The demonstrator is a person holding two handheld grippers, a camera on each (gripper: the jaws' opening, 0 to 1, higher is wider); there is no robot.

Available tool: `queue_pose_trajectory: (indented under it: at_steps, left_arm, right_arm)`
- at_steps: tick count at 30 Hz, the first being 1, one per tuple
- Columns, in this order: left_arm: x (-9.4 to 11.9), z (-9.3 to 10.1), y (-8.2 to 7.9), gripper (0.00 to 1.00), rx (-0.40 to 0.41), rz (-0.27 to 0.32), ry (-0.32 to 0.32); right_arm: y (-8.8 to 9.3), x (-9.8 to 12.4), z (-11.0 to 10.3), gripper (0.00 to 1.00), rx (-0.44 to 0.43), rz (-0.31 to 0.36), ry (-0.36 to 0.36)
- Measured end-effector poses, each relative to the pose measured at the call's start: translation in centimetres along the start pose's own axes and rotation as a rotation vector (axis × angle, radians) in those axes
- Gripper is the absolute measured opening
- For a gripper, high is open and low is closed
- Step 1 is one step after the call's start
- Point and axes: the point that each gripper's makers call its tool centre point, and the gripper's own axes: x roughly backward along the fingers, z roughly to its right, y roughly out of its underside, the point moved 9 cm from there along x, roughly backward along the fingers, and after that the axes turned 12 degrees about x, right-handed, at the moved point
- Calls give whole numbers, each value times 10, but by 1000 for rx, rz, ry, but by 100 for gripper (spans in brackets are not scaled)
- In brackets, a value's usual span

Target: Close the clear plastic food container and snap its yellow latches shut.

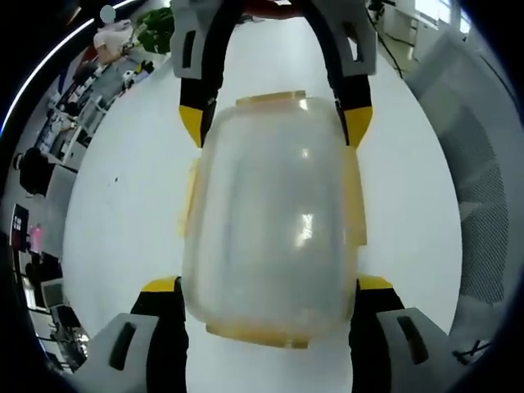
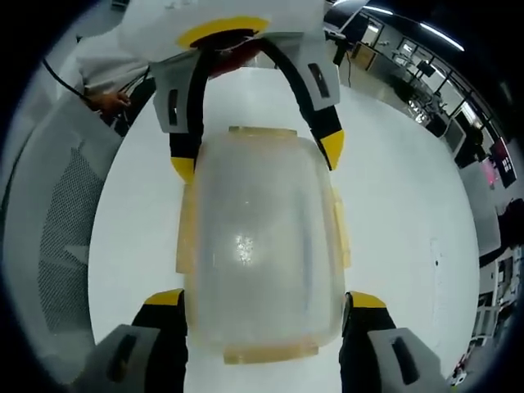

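Left gripper (image 1: 268, 286): you've got it at one end of the container (image 1: 274, 221), jaws spread wide, yellow tips flanking its corners.
Right gripper (image 2: 264, 299): you hold it at the opposite end, facing the left one, jaws equally spread beside the container.
Container: it lies on the white table (image 1: 123, 213), lid on, long axis running straight from one gripper to the other.
Latches (image 2: 186, 229): yellow, on all four sides; you can't tell whether they're snapped.
Writing: none readable on the container.
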Motion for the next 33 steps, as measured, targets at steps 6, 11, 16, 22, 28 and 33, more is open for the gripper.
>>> queue_pose_trajectory:
  at_steps: [6, 11, 16, 22, 28, 33]
  left_arm:
    - [-4, -10, -6, 79, 2, 2, 0]
    - [-7, -18, -10, 80, 11, 10, 0]
    - [-10, -26, -12, 80, 12, 12, 1]
    - [-11, -29, -14, 80, 12, 4, 0]
    - [-10, -28, -13, 79, 14, 8, -4]
    - [-10, -27, -13, 80, 16, 3, -6]
  right_arm:
    - [7, 0, 12, 76, 2, -1, -4]
    - [11, -1, 21, 76, 9, -6, -9]
    - [14, -1, 28, 76, 9, -2, -9]
    - [15, -1, 32, 76, 12, -9, -12]
    - [15, -1, 31, 76, 11, -9, -8]
    - [14, -1, 30, 76, 15, -13, -6]
